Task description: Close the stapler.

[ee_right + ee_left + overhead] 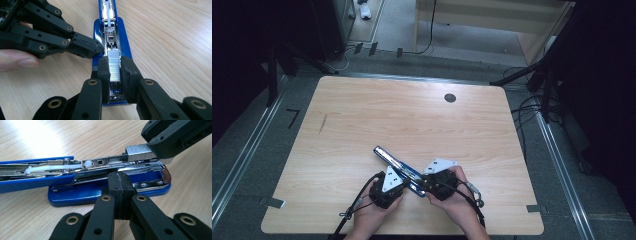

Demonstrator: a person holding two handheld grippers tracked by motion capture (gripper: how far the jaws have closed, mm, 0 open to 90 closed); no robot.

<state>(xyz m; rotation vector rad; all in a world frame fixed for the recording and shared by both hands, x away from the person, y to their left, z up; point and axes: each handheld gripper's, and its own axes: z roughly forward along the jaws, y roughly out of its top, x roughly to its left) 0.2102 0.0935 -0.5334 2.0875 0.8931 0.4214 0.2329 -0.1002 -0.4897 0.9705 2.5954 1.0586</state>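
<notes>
Blue stapler (pixel 398 168) lies opened flat near the table's (pixel 362 115) front edge, cover swung back, magazine channel (pixel 107 161) exposed. Right gripper (pixel 114 66) has its jaws pinched on a staple strip (pixel 114 65) sitting over the channel's front end. Left gripper (pixel 122 185) has its jaws closed together, empty, tips pressed against the stapler's side as a brace. Likely step: seating the strip. Best to keep it square to the rails, lower it flat, release only once it drops in. Plenty of bare tabletop beyond; front edge is close behind the hands.
</notes>
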